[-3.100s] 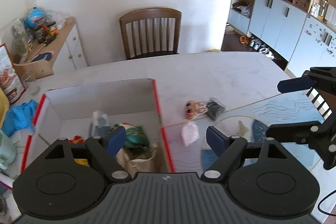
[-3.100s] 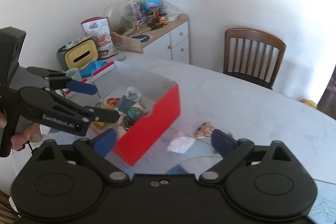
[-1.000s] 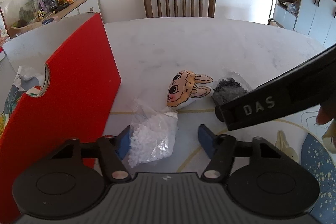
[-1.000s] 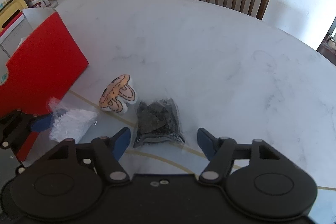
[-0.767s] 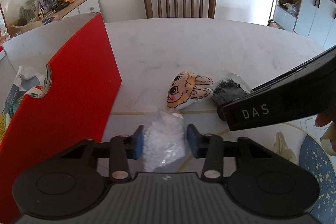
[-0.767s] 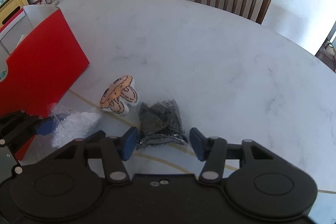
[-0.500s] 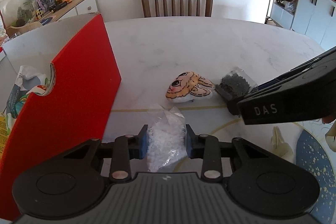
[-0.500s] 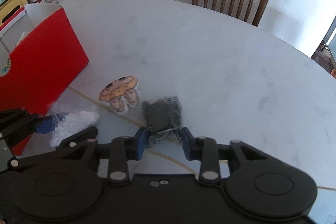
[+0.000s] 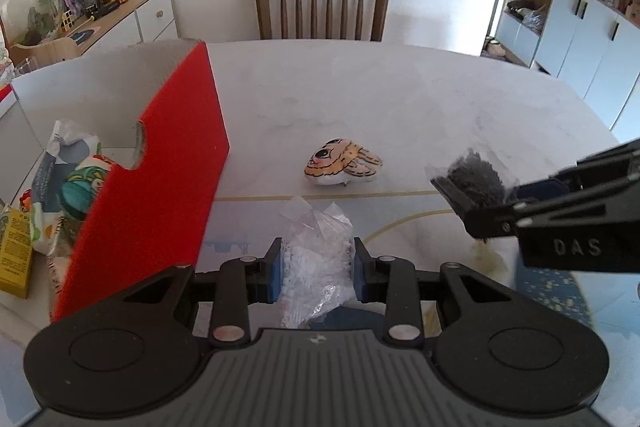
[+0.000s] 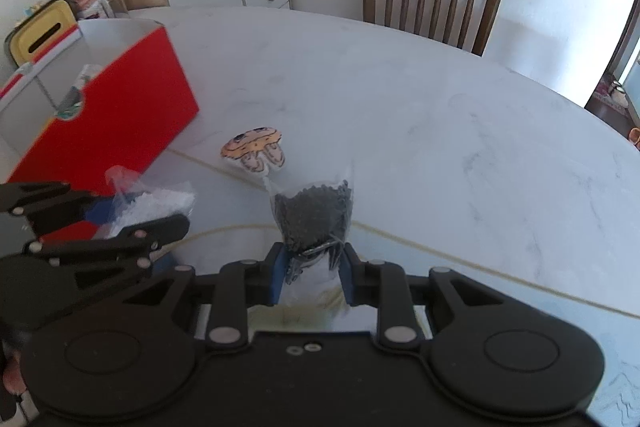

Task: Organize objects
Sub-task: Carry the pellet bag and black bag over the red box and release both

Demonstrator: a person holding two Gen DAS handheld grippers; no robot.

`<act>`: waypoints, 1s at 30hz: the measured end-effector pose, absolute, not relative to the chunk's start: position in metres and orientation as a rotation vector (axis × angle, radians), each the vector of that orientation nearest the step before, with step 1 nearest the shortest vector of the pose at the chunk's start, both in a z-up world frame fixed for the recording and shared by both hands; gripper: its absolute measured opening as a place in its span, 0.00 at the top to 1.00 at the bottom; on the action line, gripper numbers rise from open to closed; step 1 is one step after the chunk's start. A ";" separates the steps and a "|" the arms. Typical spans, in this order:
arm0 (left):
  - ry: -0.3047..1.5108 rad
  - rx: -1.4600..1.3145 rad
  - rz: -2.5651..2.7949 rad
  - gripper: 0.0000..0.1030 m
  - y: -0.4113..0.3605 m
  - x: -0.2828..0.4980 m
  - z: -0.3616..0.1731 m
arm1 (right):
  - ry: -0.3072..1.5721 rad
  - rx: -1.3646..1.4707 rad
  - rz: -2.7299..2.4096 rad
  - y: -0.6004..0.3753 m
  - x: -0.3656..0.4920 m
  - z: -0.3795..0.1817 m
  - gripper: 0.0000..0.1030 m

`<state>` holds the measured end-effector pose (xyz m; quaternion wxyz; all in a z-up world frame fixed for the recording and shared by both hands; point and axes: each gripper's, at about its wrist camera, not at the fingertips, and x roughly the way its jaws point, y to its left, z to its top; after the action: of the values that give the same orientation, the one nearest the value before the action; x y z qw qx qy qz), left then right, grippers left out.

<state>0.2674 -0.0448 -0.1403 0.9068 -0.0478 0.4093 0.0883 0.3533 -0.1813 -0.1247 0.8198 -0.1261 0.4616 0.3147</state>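
Note:
My left gripper (image 9: 316, 269) is shut on a clear bag of white beads (image 9: 318, 227), lifted just off the table. In the right wrist view, the jaws of my right gripper (image 10: 312, 271) are closing, their pads pressing the lower end of a clear bag of black beads (image 10: 316, 211) that stands up from them. That black bag (image 9: 476, 171) and the right gripper (image 9: 472, 203) also show at the right of the left wrist view. A small orange-and-white plush toy (image 9: 340, 167) lies on the table between both bags. The open red box (image 9: 160, 167) stands to the left.
The red box holds several packets and a yellow carton (image 9: 16, 251). A wooden chair (image 9: 322, 3) stands at the table's far side. A cluttered sideboard (image 9: 120, 19) is at the back left, cabinets (image 9: 592, 27) at the right. A blue patterned placemat (image 9: 552, 287) lies under the grippers.
Both grippers closed from open onto their bags, left on white beads, right on black beads, and lifted them off the table. The plush toy got nudged and turned.

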 end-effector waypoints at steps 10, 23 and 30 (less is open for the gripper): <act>0.818 -0.124 0.111 0.69 -0.048 0.239 -0.104 | 0.954 -0.273 0.677 -0.196 0.315 -0.083 0.74; 0.792 -0.158 0.055 0.69 -0.039 0.207 -0.064 | 0.904 -0.244 0.693 -0.194 0.272 -0.035 0.74; 0.782 -0.158 0.032 0.69 -0.021 0.192 -0.049 | 0.866 -0.237 0.705 -0.184 0.255 -0.017 0.74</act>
<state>0.1918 -0.0212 -0.0486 0.9213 -0.0767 0.3808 0.0155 0.2548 -0.1843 -0.0169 0.8414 -0.1124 0.4101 0.3336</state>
